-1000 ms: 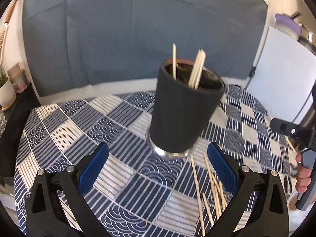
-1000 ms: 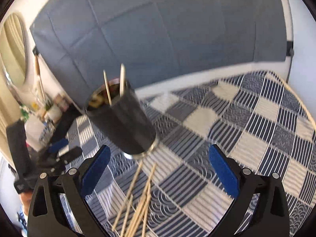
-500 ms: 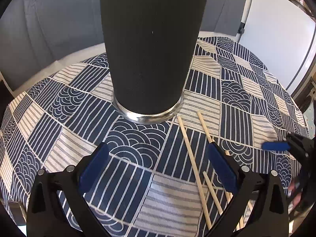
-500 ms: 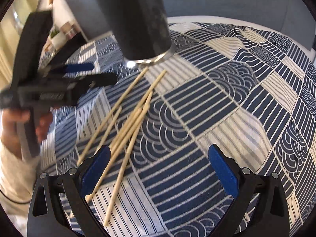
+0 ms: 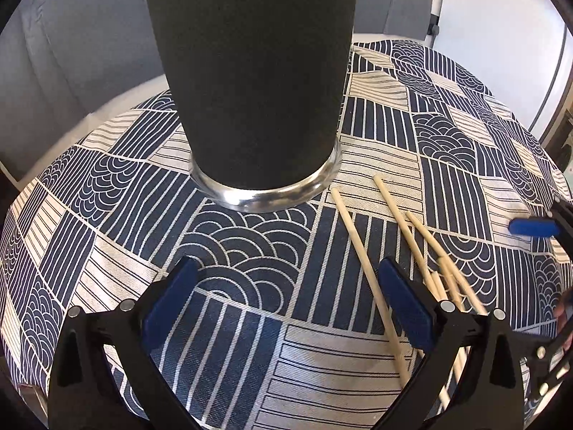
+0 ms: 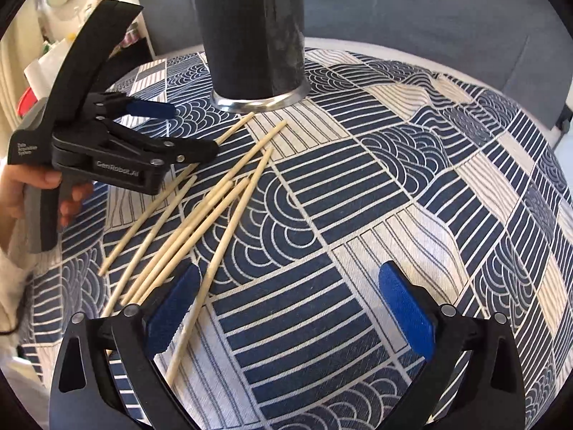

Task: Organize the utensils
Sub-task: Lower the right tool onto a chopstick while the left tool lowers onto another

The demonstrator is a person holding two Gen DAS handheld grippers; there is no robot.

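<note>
Our right gripper [image 6: 290, 304] has its fingers spread and empty, with loose wooden chopsticks [image 6: 200, 215] fanned on the patterned tablecloth [image 6: 394, 186] by its left finger. Our left gripper [image 5: 286, 304] is likewise released, chopsticks beside its right finger. Beyond both stands the black cup [image 5: 250, 71], upright.

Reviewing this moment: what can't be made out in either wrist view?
- Tall black cup with steel base: rim and contents cut off by the top edge, both views.
- Loose wooden chopsticks: near ends hidden under the right claw; left view, under the left claw.
</note>
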